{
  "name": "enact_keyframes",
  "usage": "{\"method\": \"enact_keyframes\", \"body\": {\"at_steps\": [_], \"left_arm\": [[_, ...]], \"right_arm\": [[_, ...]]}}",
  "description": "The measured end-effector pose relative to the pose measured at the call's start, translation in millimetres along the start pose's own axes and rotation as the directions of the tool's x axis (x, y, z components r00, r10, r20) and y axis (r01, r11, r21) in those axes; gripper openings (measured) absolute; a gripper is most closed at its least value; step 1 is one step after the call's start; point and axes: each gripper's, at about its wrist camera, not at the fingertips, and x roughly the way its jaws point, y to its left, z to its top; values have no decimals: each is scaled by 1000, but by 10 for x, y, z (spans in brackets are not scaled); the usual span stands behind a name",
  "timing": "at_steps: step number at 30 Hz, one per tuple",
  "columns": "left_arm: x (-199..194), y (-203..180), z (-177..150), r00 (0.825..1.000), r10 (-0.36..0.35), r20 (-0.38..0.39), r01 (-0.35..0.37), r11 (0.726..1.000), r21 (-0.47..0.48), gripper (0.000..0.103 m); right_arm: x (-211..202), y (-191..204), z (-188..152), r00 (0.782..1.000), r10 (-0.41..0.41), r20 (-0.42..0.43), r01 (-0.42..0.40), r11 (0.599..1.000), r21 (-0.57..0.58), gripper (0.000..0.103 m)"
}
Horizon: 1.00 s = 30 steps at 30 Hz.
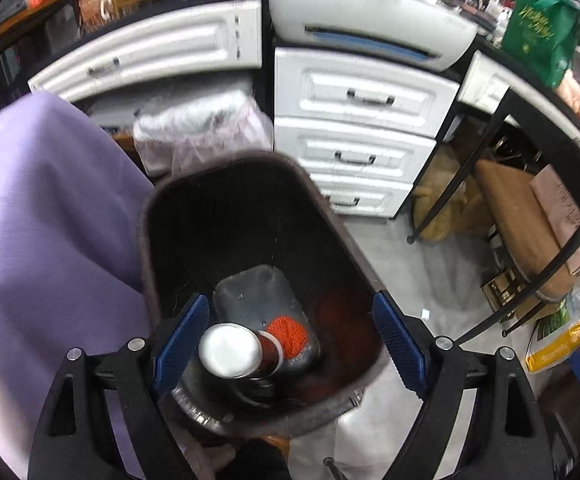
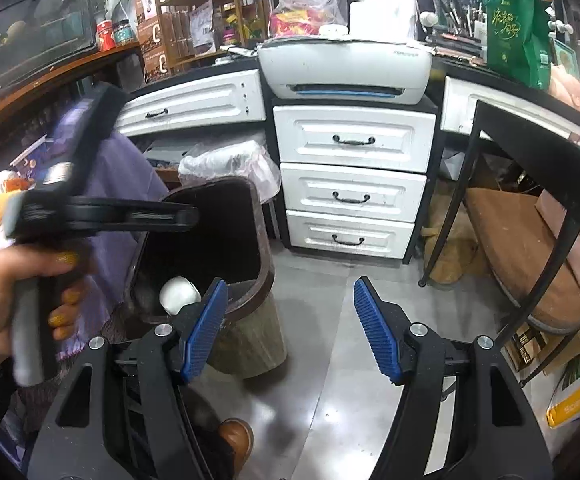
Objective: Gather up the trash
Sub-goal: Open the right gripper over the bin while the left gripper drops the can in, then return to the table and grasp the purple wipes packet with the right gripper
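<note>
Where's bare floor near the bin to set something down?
Bare grey floor lies between the brown bin and the chair, in front of the white drawers. It is crowded under the desk at right with boxes and bags, and left of the bin with purple cloth.

Dark plastic bin [image 1: 250, 216]; glossy grey floor [image 2: 330, 320]; ribbed blue tool pads [image 2: 374, 332].
</note>
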Motion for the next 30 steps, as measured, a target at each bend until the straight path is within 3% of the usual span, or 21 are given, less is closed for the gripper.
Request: {"method": "enact_keyframes", "body": {"at_steps": [5, 8, 13, 22, 30], "left_arm": [[-695, -17, -88, 991, -12, 132, 8, 1000, 30, 91], [-1071, -9, -174, 980, -15, 199, 3, 998, 60, 95], [-1620, 223, -416, 960, -5, 281, -11, 998, 57, 98], [-2103, 1077, -838, 944, 174, 280, -160, 984, -72, 98], [-2483, 1937, -1334, 925, 291, 242, -248, 949, -196, 98]], "right_arm": [[-89, -7, 98, 1000, -6, 20, 7, 1000, -3, 67], [-138, 61, 156, 1000, 13, 27, -13, 1000, -4, 72], [-236, 409, 242, 996, 78, 40, -75, 994, -74, 74], [-305, 1276, 381, 970, 244, 21, -235, 952, -197, 77], [-476, 2210, 423, 914, 404, -26, -391, 863, -320, 77]]}}
